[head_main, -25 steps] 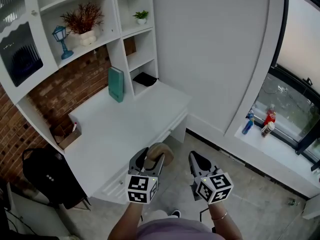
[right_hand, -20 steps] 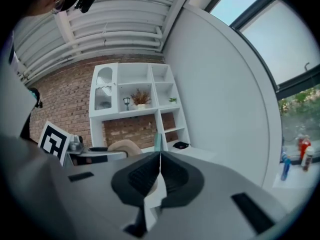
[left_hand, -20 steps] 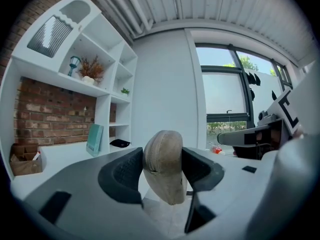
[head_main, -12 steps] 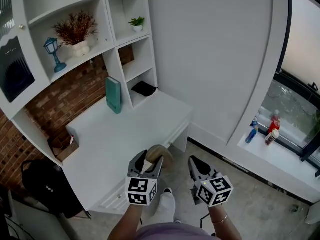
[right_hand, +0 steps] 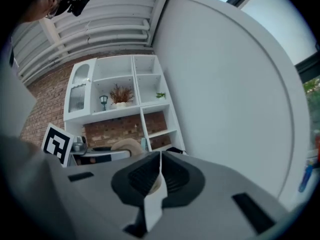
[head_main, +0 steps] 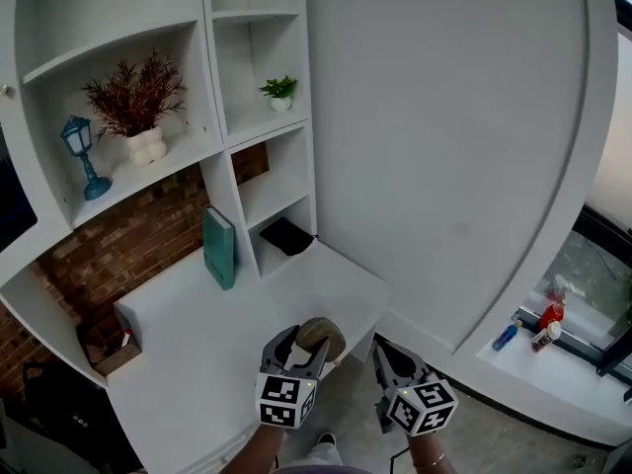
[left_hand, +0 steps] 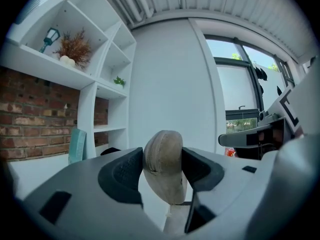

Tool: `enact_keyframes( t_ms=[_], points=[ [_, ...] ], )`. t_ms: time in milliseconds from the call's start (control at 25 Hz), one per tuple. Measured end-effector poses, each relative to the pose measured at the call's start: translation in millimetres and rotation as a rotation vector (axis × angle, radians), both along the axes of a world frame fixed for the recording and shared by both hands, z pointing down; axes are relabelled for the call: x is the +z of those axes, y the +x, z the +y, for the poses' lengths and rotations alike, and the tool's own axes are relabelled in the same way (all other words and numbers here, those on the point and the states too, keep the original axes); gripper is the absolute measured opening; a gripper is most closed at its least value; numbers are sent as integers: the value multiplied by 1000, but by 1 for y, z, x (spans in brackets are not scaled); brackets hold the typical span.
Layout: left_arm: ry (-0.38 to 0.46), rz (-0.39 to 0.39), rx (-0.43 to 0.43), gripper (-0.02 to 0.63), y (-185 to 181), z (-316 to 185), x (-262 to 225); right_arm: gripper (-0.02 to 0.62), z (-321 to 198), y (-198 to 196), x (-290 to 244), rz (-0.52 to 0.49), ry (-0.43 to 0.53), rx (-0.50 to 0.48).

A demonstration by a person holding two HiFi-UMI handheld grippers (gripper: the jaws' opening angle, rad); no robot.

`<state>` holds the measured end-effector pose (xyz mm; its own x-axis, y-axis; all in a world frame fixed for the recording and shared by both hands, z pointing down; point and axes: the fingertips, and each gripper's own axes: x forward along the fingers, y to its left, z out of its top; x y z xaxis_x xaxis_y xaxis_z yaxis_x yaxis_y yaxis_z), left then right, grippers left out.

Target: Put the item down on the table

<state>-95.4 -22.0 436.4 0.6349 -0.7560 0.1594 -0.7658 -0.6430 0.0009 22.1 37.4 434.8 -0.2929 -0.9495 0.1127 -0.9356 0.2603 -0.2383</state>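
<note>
While still clamping the tan item (head_main: 322,332), the left gripper (head_main: 300,350) nears the table (head_main: 193,324).

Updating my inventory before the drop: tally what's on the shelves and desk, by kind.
Potted plants: 2
Lantern: 1
Book: 1
Black item: 1
Brown box: 1
Total: 6

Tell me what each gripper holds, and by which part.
The left gripper clamps the tan rounded item across its sides; the right gripper is shut, empty.
</note>
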Motion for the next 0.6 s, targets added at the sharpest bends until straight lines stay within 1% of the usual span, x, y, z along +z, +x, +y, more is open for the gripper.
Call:
enact_keyframes(
  t_ms=[80, 280, 400, 600],
  points=[
    [13, 0, -6, 241, 2, -26, -5, 0, -29, 0, -2, -1, 1, -14],
    [48, 26, -54, 241, -6, -85, -18, 0, -93, -2, -7, 10, 10, -43],
    [60, 37, -78, 241, -14, -108, -23, 0, -121, -7, -10, 14, 14, -66],
    [77, 12, -116, 241, -20, -136, -28, 0, -159, -11, -13, 11, 20, -117]
  ],
)
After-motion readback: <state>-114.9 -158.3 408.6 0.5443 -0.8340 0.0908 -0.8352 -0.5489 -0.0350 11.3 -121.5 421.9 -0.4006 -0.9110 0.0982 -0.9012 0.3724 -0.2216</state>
